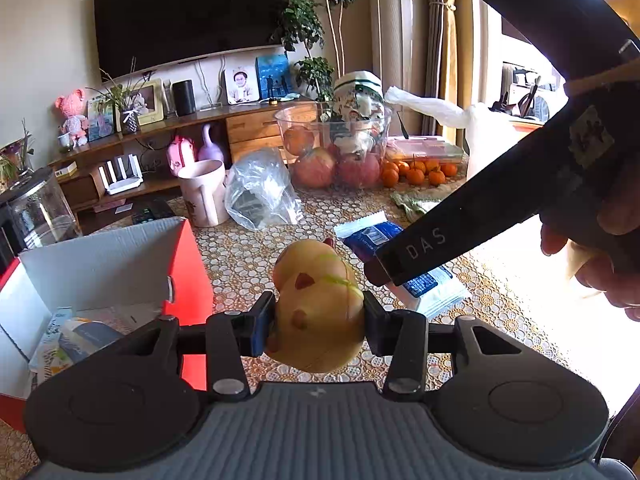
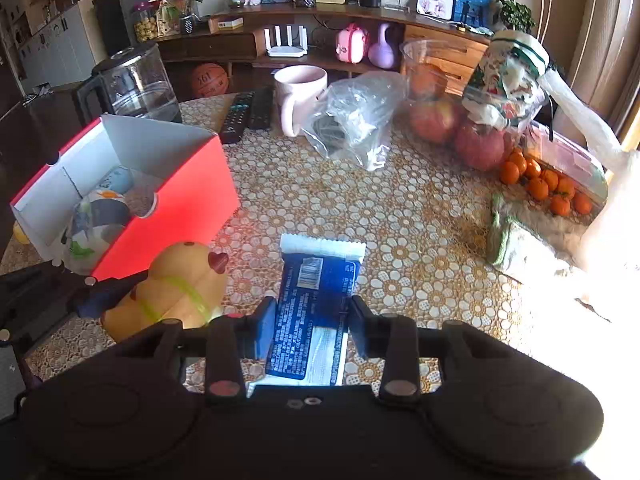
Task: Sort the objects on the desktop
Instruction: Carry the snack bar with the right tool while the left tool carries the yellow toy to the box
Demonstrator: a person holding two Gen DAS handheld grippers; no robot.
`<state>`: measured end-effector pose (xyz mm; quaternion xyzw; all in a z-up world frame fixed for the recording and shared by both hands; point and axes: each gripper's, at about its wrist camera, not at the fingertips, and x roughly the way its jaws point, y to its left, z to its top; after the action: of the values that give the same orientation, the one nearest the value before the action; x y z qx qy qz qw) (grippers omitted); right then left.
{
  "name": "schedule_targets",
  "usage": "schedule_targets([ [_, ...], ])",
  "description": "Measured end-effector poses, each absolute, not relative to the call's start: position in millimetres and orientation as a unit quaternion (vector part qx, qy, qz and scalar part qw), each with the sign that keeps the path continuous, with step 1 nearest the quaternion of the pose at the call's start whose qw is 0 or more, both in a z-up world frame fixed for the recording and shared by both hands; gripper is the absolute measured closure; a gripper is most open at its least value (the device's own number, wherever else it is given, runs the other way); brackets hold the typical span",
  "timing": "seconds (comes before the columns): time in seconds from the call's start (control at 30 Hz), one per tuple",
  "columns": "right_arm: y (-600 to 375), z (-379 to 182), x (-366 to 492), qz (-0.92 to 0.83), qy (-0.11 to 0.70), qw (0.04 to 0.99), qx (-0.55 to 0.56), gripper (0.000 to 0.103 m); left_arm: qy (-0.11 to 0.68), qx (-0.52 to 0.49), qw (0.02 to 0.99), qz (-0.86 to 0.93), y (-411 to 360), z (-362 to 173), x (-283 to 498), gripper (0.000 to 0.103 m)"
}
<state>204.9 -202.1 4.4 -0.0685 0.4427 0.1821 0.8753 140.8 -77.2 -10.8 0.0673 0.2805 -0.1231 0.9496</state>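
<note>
A yellow rubber duck toy point(image 1: 316, 308), plump and glossy with dark red spots and a thin green band round its body, sits clamped between the fingers of the left gripper point(image 1: 318, 320), held clear of the lace-patterned surface point(image 1: 248, 248). The right gripper point(image 2: 312, 324) has its fingers closed on a blue and white snack packet point(image 2: 316, 304), a flat foil wrapper with a barcode and crimped white ends, its far end reaching out over the surface. In the left wrist view the right gripper appears as a dark bar slanting in from the right, gripped by a person's hand point(image 1: 600, 248).

To the left stands an open red cardboard box point(image 2: 176, 200) with a white inside, already holding a few small packets. Between the duck and the box lies only bare surface. Further back stand a pink mug point(image 2: 300, 96), a crumpled clear plastic bag point(image 2: 352, 120), two remote controls point(image 2: 248, 114) and a clear kettle point(image 2: 136, 84). At the right are a clear container of apples point(image 2: 452, 116), a cluster of small oranges point(image 2: 544, 186) and a green cloth point(image 2: 516, 244). Behind the surface a wooden shelf unit point(image 2: 432, 36) carries framed photos, a router and a pink doll, with a dark television point(image 1: 188, 16) above.
</note>
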Motion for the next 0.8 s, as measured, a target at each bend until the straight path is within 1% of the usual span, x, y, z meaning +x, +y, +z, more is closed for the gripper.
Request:
schedule_targets([
  [0.2,-163,36,195,0.219,0.415,0.880,-0.077,0.065,0.260,0.066,0.958,-0.105,-34,17,121,0.059],
  [0.37,-125,48,193,0.242,0.405,0.878,-0.081,0.065,0.256,0.051,0.962,-0.079,15,34,113,0.059],
  [0.6,-70,53,197,0.270,0.397,0.872,-0.093,0.065,0.255,0.059,0.964,-0.038,78,42,115,0.059],
  [0.8,-31,45,206,0.282,0.397,0.866,-0.109,0.065,0.270,0.054,0.961,-0.018,123,34,134,0.059],
])
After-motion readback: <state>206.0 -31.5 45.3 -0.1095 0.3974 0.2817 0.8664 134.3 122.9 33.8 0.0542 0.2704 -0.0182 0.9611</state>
